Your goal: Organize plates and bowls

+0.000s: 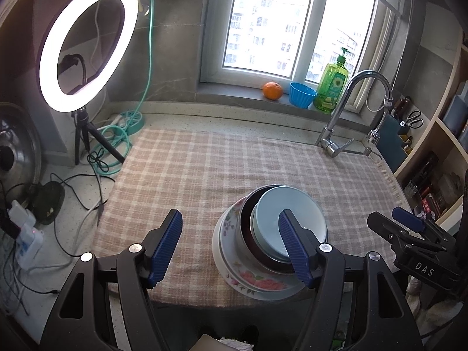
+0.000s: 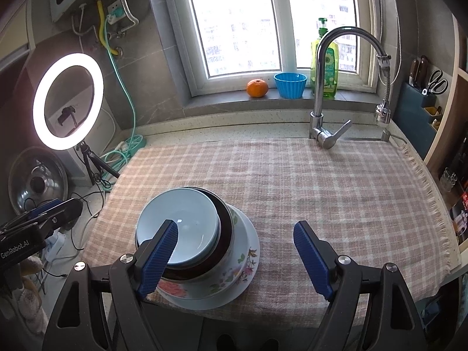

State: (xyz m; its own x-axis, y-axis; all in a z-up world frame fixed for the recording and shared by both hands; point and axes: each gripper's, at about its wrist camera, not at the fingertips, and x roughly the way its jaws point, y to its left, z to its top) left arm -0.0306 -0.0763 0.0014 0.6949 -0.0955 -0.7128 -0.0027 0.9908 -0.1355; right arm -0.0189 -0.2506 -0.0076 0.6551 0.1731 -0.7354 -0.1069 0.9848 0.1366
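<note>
A stack of dishes stands near the front edge of the checked cloth (image 1: 204, 175). A light blue bowl (image 1: 288, 219) sits on top, inside a dark metal bowl (image 1: 248, 234), on a floral plate (image 1: 257, 283). The same stack shows in the right wrist view: blue bowl (image 2: 181, 219), dark bowl (image 2: 225, 225), floral plate (image 2: 242, 266). My left gripper (image 1: 231, 245) is open and empty, left of the stack, its right finger in front of the blue bowl. My right gripper (image 2: 237, 257) is open and empty, its left finger in front of the bowl. The right gripper also shows at the right edge of the left wrist view (image 1: 409, 234).
A tap (image 2: 321, 87) stands at the back right of the cloth (image 2: 321, 190). On the window sill are an orange (image 2: 257, 88), a blue cup (image 2: 290, 84) and a green soap bottle (image 2: 329, 64). A ring light (image 1: 87, 44), cables and a pot lid (image 2: 38, 184) are at the left. Shelves are at the right.
</note>
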